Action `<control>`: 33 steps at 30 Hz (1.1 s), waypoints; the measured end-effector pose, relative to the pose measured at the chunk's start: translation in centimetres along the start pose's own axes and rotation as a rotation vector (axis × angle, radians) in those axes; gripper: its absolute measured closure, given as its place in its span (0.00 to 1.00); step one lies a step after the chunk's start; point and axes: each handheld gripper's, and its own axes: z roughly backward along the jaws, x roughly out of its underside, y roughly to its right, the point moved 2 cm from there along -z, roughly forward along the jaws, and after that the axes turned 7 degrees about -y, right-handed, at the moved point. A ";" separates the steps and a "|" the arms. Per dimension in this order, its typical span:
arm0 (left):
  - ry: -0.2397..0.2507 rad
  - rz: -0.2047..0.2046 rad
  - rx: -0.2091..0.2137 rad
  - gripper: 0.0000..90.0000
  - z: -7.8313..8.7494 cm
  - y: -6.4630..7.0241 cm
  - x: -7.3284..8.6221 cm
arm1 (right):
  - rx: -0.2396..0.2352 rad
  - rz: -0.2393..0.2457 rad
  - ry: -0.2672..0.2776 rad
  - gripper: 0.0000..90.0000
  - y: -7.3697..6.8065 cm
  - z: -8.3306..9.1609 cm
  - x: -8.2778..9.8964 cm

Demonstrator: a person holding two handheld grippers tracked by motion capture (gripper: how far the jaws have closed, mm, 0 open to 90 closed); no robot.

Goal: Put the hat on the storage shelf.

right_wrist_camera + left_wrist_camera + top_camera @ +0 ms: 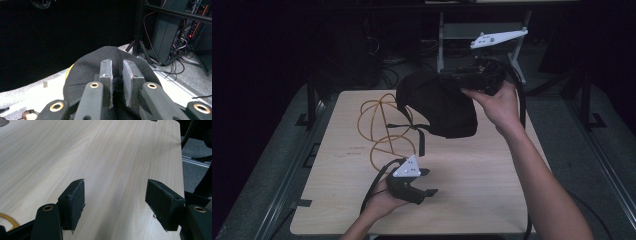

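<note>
We are carrying the black cap (439, 102): our right gripper (117, 75) has its jaws pinched on a fold of the fabric and holds it in the air over the far half of the table (482, 185), beside the yellow wire frame (384, 127). Our left gripper (115, 202) waits wide open and empty, low over the wood. Next we probably must bring the cap over the frame and lower it gently; no brand or writing can be read.

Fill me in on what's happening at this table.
A person works with a gripper in each hand. The right gripper is shut on a fold of a black cap and holds it up above the far part of the wooden table, its strap dangling. A yellow wire frame sits on the table beside and partly behind the cap. The left gripper is open with nothing between its jaws, low over the near side of the table.
</note>
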 end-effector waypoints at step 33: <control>0.008 -0.005 0.010 0.35 -0.1 0.3 0.0 | -0.058 0.042 0.020 0.87 -3.0 -3.6 -5.0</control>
